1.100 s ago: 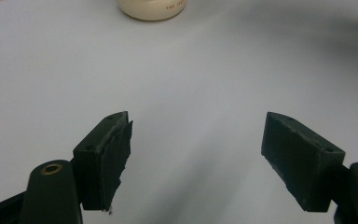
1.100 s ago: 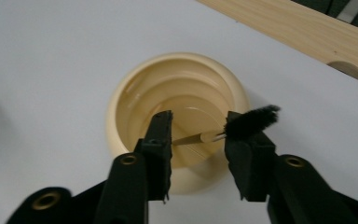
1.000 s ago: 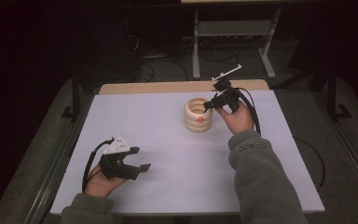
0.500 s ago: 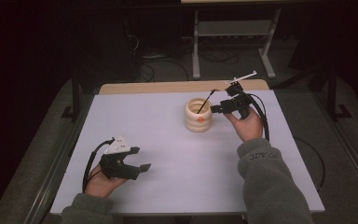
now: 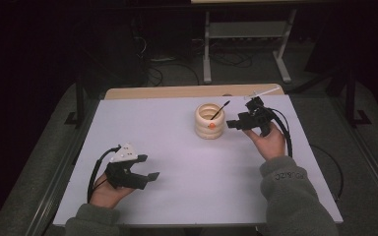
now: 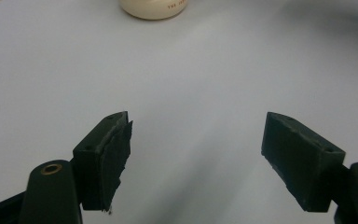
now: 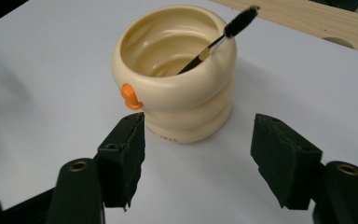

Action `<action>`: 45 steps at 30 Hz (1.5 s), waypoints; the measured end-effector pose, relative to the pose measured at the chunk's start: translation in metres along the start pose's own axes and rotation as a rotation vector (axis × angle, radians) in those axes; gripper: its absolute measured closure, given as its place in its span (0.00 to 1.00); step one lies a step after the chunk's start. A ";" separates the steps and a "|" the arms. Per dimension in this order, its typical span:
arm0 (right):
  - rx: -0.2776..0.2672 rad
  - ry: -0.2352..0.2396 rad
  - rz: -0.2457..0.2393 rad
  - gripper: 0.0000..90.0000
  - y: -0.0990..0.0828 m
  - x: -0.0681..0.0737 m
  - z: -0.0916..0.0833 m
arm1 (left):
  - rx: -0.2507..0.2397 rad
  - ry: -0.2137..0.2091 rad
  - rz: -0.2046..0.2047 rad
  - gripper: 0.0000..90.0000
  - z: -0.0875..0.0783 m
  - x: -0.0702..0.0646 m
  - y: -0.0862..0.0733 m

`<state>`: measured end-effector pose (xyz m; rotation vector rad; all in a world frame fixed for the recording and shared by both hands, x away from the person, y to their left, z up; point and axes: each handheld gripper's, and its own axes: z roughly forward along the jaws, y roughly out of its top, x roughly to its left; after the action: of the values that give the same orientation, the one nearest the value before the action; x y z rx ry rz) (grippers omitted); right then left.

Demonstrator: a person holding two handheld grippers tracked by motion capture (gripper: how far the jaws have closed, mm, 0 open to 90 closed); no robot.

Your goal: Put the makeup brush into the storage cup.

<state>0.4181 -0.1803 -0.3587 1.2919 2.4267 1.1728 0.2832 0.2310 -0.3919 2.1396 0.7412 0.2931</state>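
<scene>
Near the table's (image 5: 177, 196) far edge stands the cream ringed cup (image 5: 209, 121), a black brush (image 5: 220, 110) leaning inside it — bristles up. Just beside it, the right gripper (image 5: 232, 124) has just been opening its jaws, nothing between them. Well apart, the left gripper (image 5: 147, 167) rests with jaws spread — empty too.

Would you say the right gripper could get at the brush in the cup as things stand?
Probably yes. The right gripper is open just short of the cup, and the brush leans over the rim on its side, with nothing in between.
</scene>
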 end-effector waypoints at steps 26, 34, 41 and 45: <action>-0.039 0.043 -0.028 0.27 -0.048 0.010 -0.013 | 0.003 0.010 -0.002 0.25 0.002 0.002 -0.002; -0.047 0.034 -0.038 0.25 -0.059 0.010 -0.019 | 0.000 0.010 -0.004 0.24 0.002 0.002 -0.002; -0.041 0.036 -0.046 0.24 -0.072 0.014 -0.024 | 0.012 0.010 0.001 0.24 0.001 0.003 -0.003; -0.054 0.037 -0.052 0.24 -0.082 0.016 -0.026 | 0.009 0.010 -0.008 0.24 0.003 0.002 -0.003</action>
<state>0.3440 -0.2099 -0.3949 1.1945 2.4205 1.2504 0.2851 0.2320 -0.3960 2.1447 0.7579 0.2971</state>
